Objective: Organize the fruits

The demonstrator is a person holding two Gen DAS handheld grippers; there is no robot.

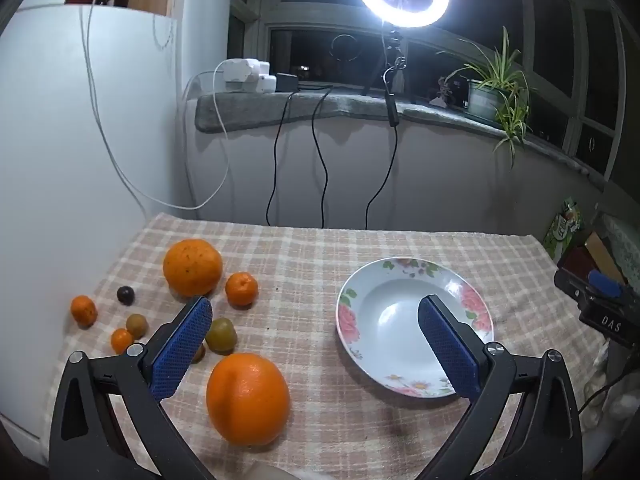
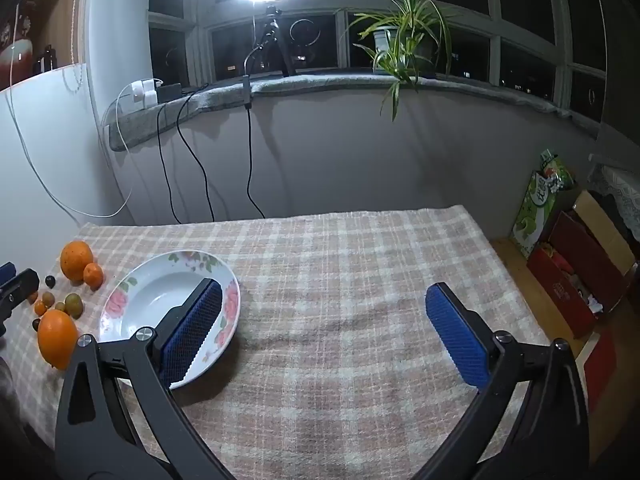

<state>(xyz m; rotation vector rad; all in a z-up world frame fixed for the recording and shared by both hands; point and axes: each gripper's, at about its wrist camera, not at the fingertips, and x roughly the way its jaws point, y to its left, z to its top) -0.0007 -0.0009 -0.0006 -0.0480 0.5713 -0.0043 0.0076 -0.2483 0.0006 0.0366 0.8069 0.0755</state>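
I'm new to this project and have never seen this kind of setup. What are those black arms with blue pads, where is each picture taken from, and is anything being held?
Those are two hand-held grippers; a person holds one in each hand. Each carries a fisheye camera that looks forward along its two fingers, so one picture comes from the left gripper and the other from the right gripper. Both have their blue pads wide apart and hold nothing. Below is a table under a checked tablecloth. On it lies an empty flowered plate, and to its left loose fruit: a large orange near the camera, a second large orange farther back, small mandarins such as this mandarin, and a few small greenish and dark fruits. No fruit is on the plate yet.
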